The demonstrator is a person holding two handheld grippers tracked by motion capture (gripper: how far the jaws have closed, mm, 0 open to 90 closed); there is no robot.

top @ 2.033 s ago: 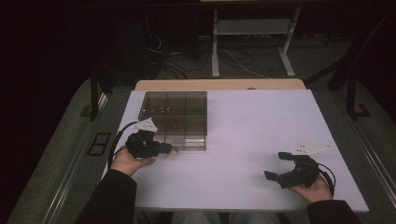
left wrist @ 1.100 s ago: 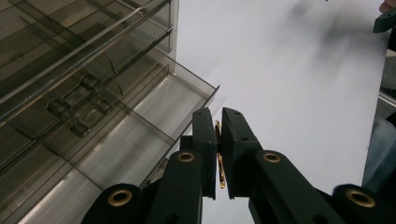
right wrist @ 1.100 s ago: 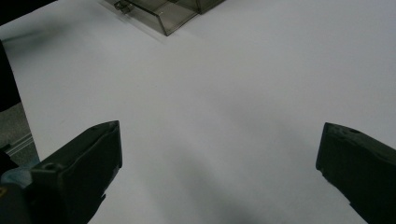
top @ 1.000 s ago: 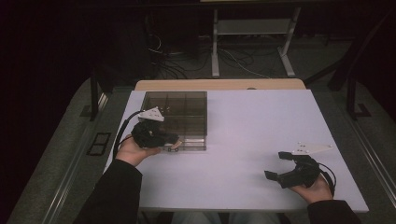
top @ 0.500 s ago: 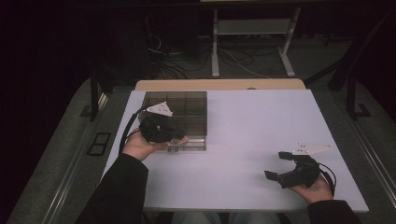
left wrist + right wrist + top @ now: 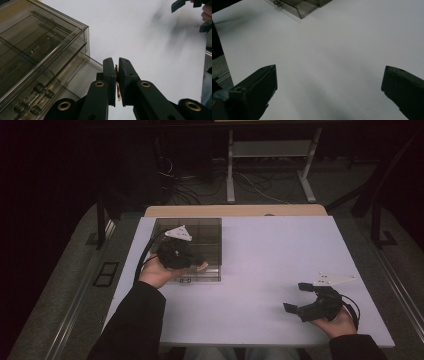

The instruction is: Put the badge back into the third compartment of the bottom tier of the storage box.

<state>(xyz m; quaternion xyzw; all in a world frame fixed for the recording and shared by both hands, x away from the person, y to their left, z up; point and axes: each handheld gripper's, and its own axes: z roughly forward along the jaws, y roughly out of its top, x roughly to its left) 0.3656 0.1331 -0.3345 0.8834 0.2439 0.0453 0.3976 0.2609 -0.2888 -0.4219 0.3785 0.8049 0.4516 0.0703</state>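
Observation:
A smoky clear plastic box [image 6: 200,232] with inner dividers stands at the back left of the white table [image 6: 280,250]. My left gripper [image 6: 196,262] hovers over the box's front edge, shut on a thin brass-coloured piece [image 6: 117,86]. In the left gripper view the jaws [image 6: 115,61] pinch that piece edge-on, with the box [image 6: 37,50] to their left. A lower clear section juts out at the box's front. My right gripper [image 6: 296,297] rests in a hand near the front right, open with nothing between its jaws [image 6: 329,72].
A wooden strip [image 6: 235,210] runs behind the white top. Beyond it are cables and a metal stand [image 6: 270,150] on the dark floor. The box's corner [image 6: 299,6] shows far ahead in the right gripper view.
My left hand has moved from the table left of the box's front to a spot over its front edge, still shut on the thin piece. The right hand has stayed put.

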